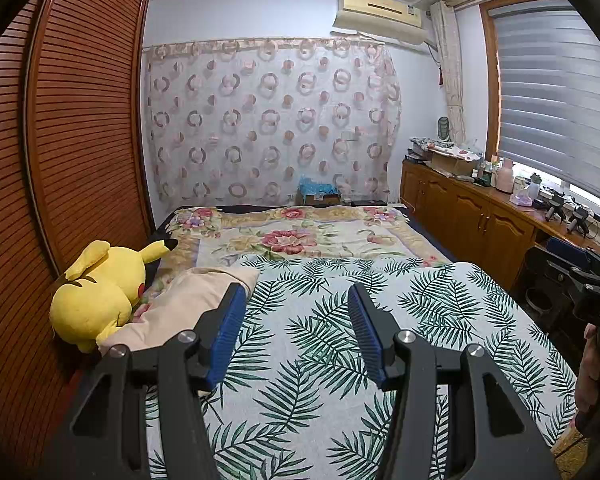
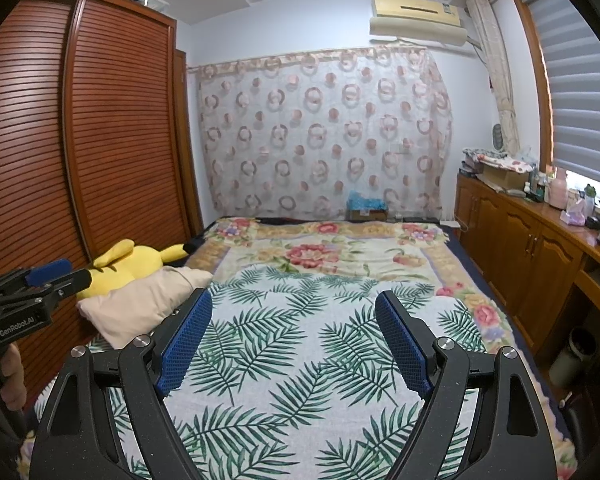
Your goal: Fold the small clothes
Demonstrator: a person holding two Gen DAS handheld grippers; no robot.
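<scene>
Left wrist view: left gripper (image 1: 296,304) and right gripper (image 2: 294,312) are held with fingers spread wide and empty above the palm-leaf sheet (image 1: 340,340) — beige garment (image 1: 188,300) lies bunched beside the yellow plush (image 1: 100,288), so the plush or sheet could be snagged instead.

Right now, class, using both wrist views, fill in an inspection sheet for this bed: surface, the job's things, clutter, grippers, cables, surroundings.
Surface: bed with a floral blanket, leaf-print cloth spread flat over its near part.
Job's things: beige cloth lying bunched at the left edge, against the plush.
Clutter: yellow plush beside the wardrobe.
Grippers: left gripper open, empty, above the leaf cloth; right gripper open, empty.
Cables: nothing seen on the bed.
Surroundings: wardrobe left, curtain behind, cabinet with assorted items right, air conditioner above.
</scene>
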